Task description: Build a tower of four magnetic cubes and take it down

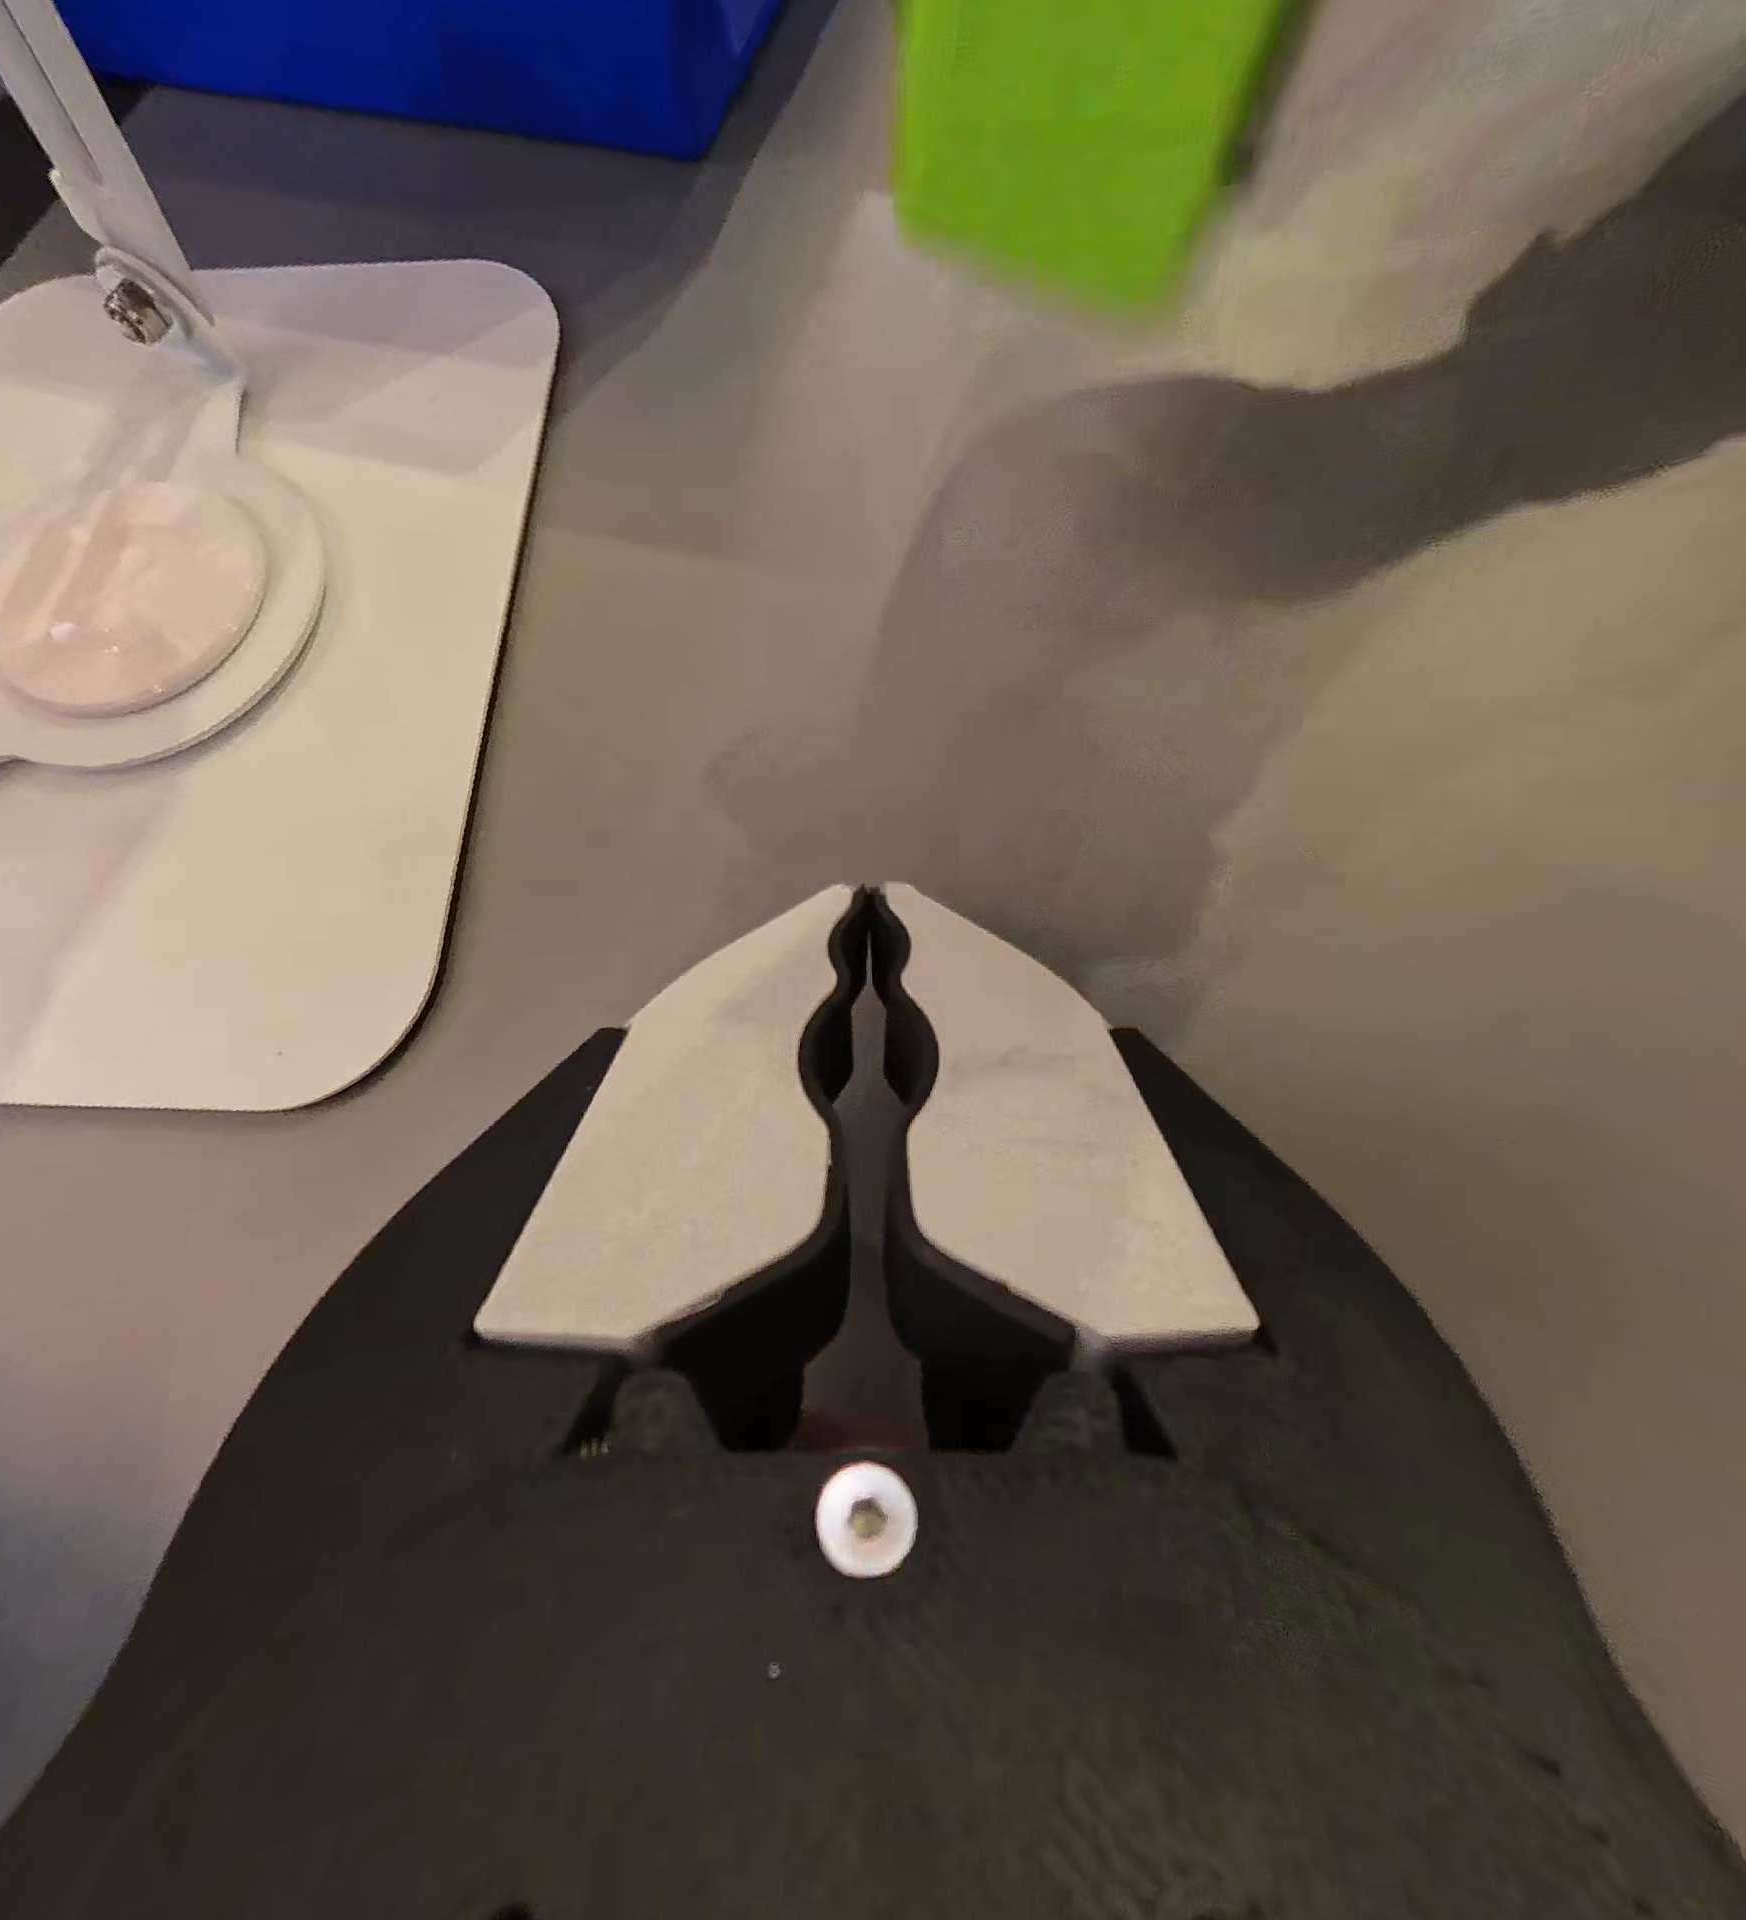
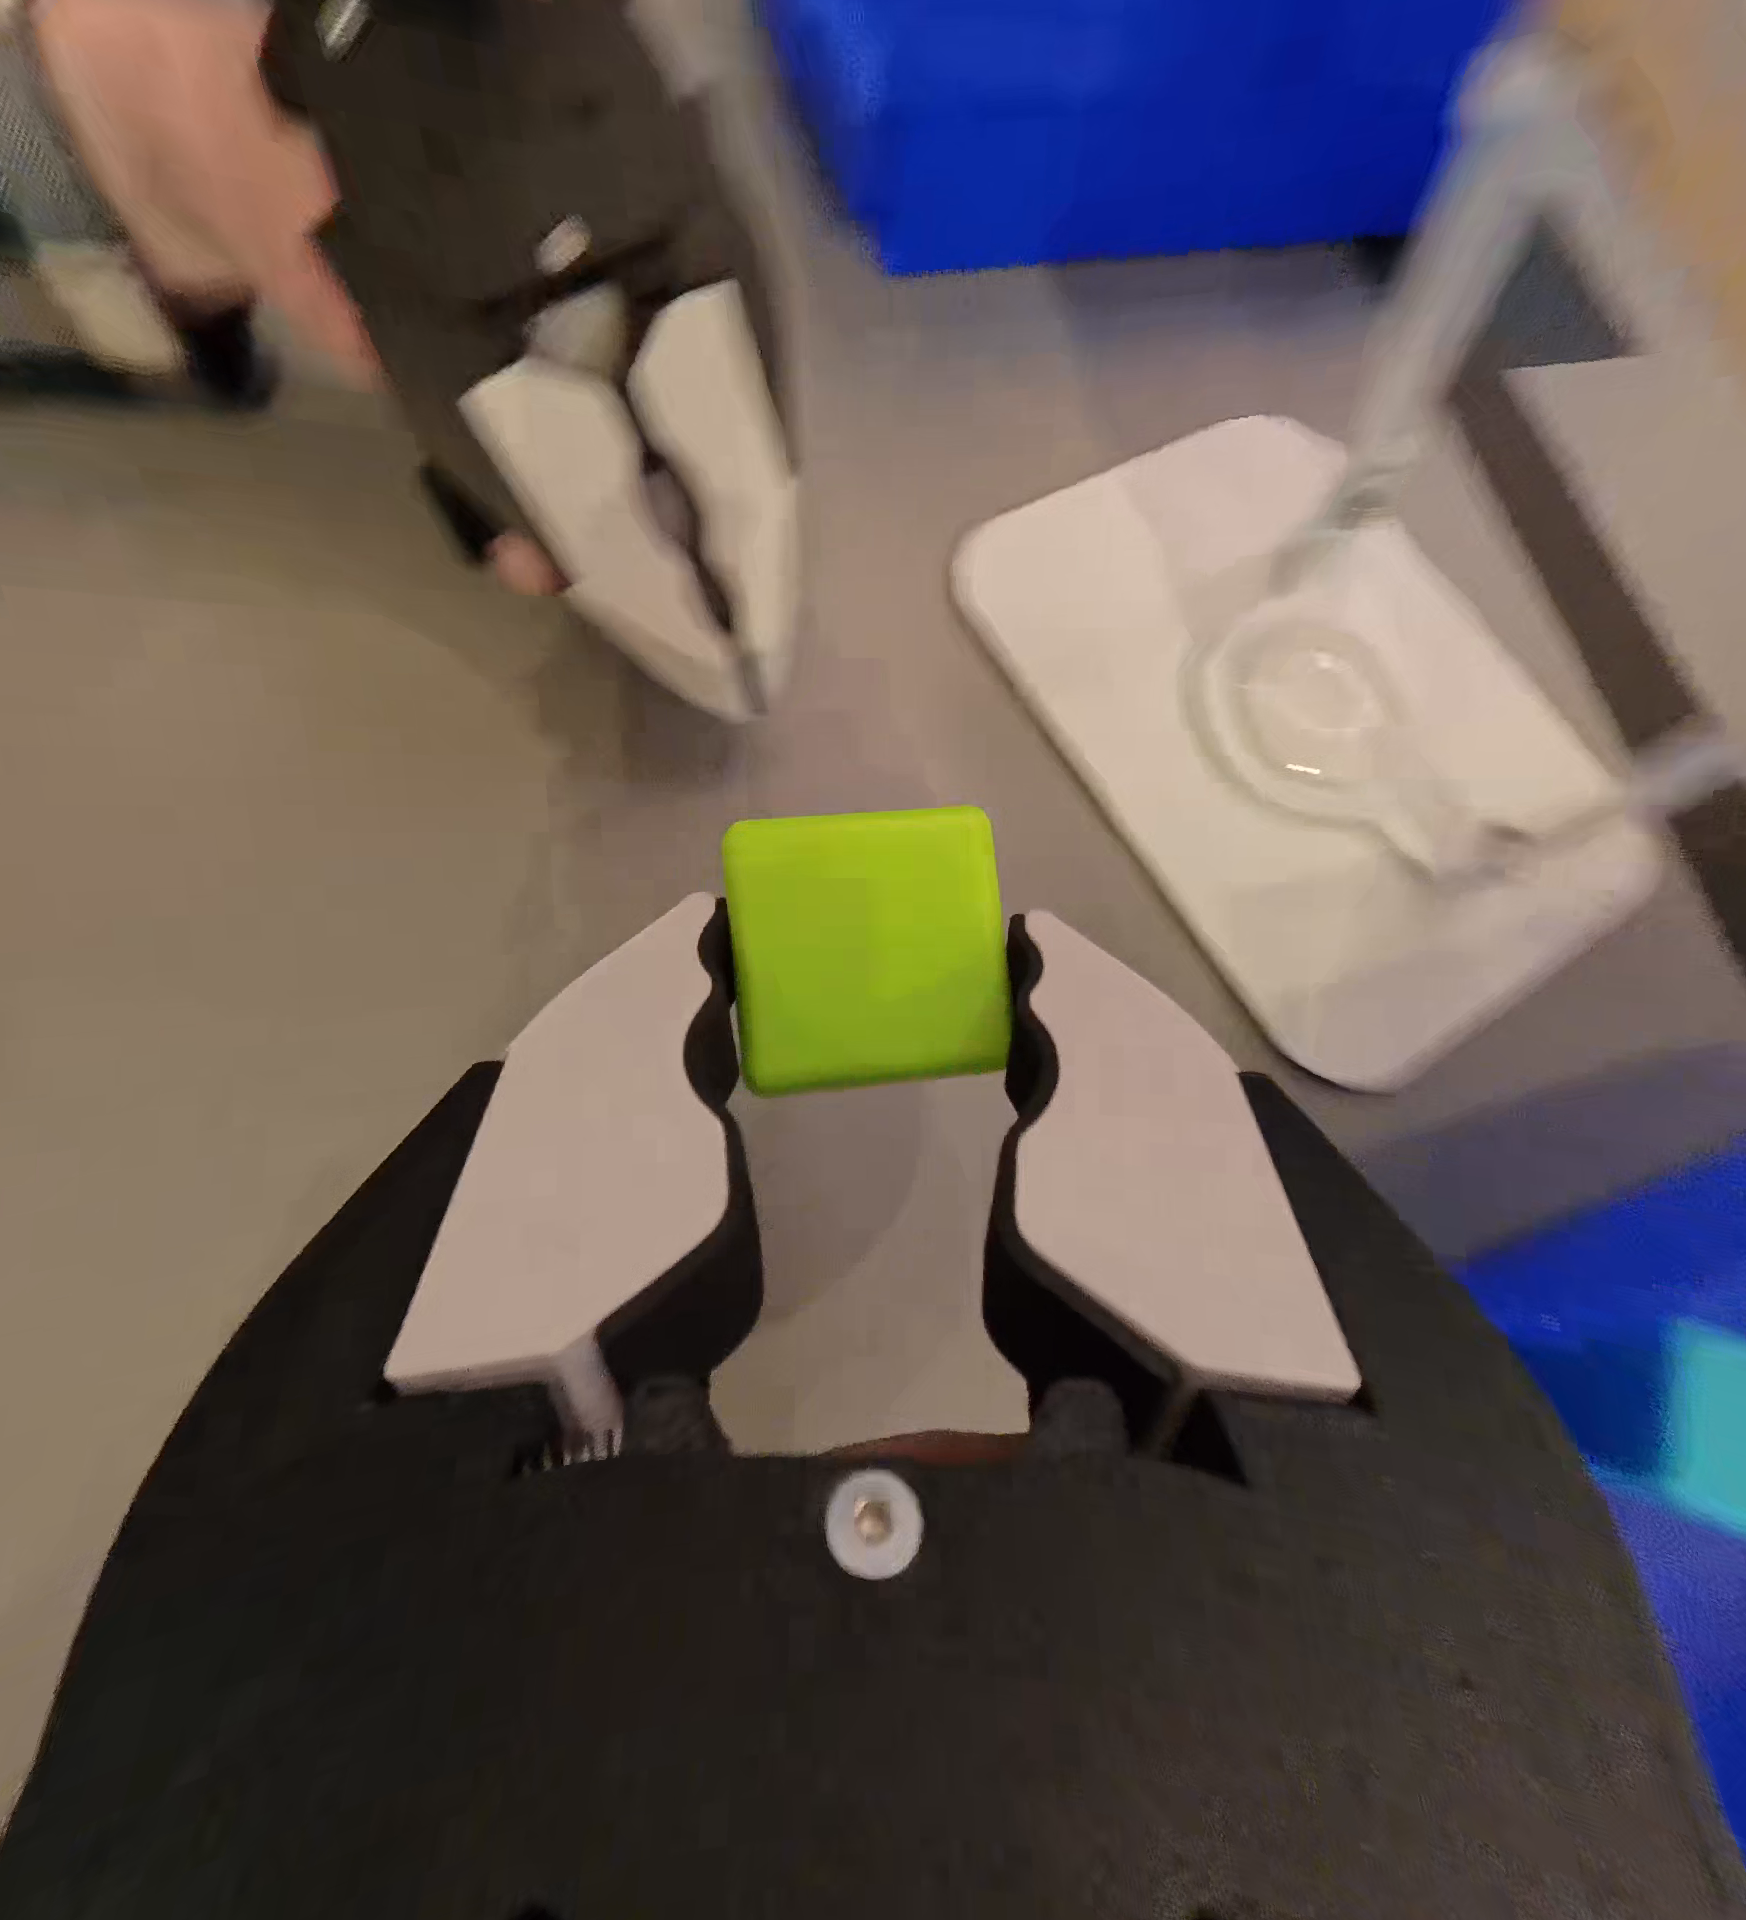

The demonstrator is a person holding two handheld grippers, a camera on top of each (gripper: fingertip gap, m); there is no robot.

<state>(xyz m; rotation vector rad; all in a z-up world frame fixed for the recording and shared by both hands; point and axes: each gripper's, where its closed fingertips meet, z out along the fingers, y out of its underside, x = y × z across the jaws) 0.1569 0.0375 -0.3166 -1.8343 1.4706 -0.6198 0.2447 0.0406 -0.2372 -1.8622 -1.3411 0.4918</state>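
Carrying the green cube (image 2: 867, 951) in our right claw (image 2: 864, 987), we hold it above the grey table (image 2: 225, 831), likely so it can be set down cleanly; the fingers are spread to the cube's width and pinch its sides; our left claw (image 1: 864, 896) is pressed together, empty, kept aside.

Left gripper (image 1: 865, 891) jaws pressed together, right gripper (image 2: 864, 935) jaws clamping something
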